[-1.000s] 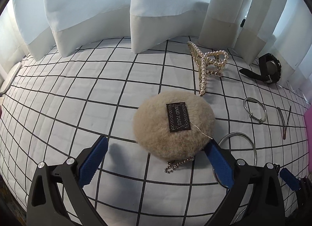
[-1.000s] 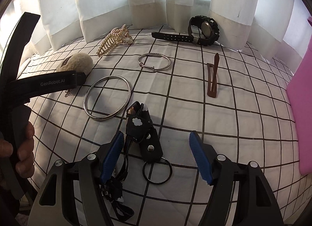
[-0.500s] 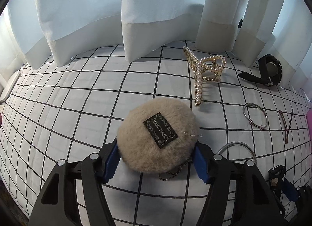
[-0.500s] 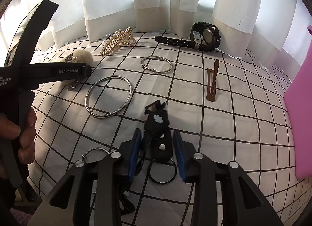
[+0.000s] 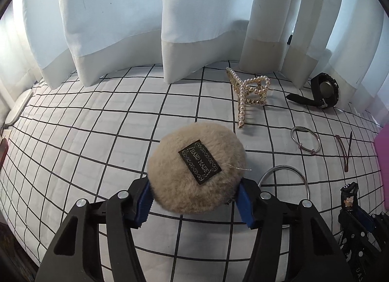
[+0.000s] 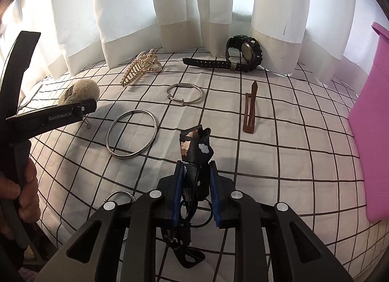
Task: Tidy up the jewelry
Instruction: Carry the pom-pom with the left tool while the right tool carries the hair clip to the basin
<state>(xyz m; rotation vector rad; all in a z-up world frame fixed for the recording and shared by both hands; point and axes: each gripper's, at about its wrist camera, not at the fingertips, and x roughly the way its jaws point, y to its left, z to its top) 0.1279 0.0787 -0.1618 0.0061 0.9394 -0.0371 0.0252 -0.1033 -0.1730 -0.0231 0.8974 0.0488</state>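
Observation:
A beige fluffy pompom charm [image 5: 194, 167] with a black "hand made" label sits between the blue pads of my left gripper [image 5: 194, 199]. The jaws are closing and the pads press into its sides. In the right wrist view the pompom [image 6: 82, 92] hangs just above the sheet, its ball chain [image 6: 88, 123] dangling. My right gripper [image 6: 197, 170] is closing too. Its pads pinch a black patterned strap keychain [image 6: 198, 147], whose top sticks up past the fingertips while its ring and tail hang below.
On the checked sheet [image 5: 97, 136] lie a pearl hair claw [image 5: 248, 92], a black watch [image 6: 243, 55], a thin bangle [image 6: 184, 84], a large silver bangle [image 6: 136, 111] and a brown hair clip [image 6: 250, 114]. A pink box [image 6: 369, 116] stands right; curtains [image 6: 184, 2] hang behind.
Both grippers went from wide open to closed, the left around the pompom, the right around the strap keychain. The pompom has come up off the sheet a little.

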